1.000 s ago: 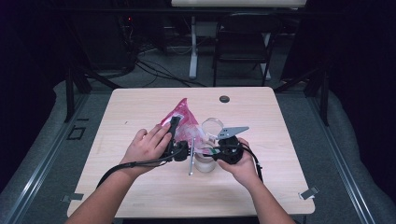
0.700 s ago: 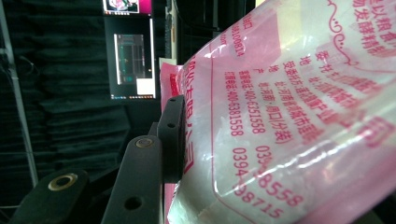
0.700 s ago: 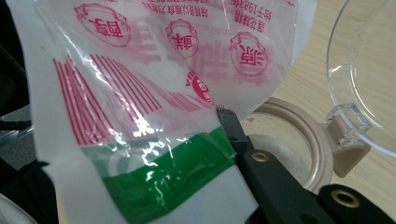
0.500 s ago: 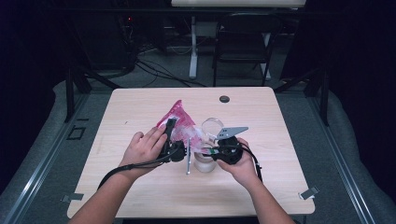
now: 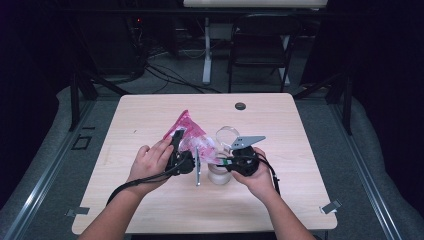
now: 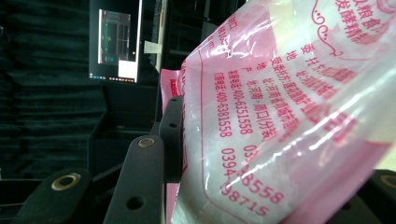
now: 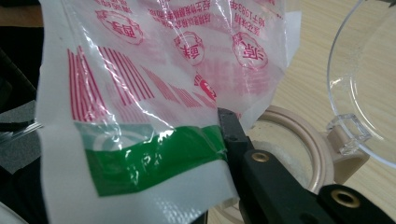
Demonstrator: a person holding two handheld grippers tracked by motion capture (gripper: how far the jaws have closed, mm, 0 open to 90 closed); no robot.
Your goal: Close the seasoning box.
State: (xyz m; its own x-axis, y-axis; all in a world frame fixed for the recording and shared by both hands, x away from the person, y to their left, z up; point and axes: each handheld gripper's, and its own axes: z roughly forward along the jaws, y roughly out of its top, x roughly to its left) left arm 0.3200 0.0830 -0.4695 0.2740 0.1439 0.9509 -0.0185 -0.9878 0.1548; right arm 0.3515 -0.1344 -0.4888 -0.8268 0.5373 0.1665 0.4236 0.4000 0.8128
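Near the middle of the wooden counter [image 5: 150, 210], a little toward its near edge, two hands hold a pink-and-clear plastic bag [image 5: 192, 137] between them. The left gripper [image 5: 181, 150] grips the bag from the left; in the left gripper view the bag [image 6: 280, 116], printed with red characters and numbers, lies against the inner face of the one black finger [image 6: 170, 135] that is visible, while the other finger is hidden behind the plastic, so the bag appears pinched, though the far finger cannot be seen. The right gripper [image 5: 231, 161] meets the bag from the right. In the right gripper view its dark finger [image 7: 231, 128] presses against the bag [image 7: 154, 93] beside a green band [image 7: 154, 156] at the bag's edge; the opposite finger is covered by the plastic, so here too the bag looks pinched.

Directly under the bag's lower end stands a beige round container [image 7: 299, 140] with pale powdery contents, its mouth open. Its clear lid [image 7: 369, 79] is hinged at the rim and stands tilted back on the far side. In the high view the container [image 5: 220, 175] sits between the two hands, touching neither, with the lid [image 5: 227, 135] raised behind it.

A small dark round disc [image 5: 240, 106] lies near the far edge of the counter, well apart from everything else.
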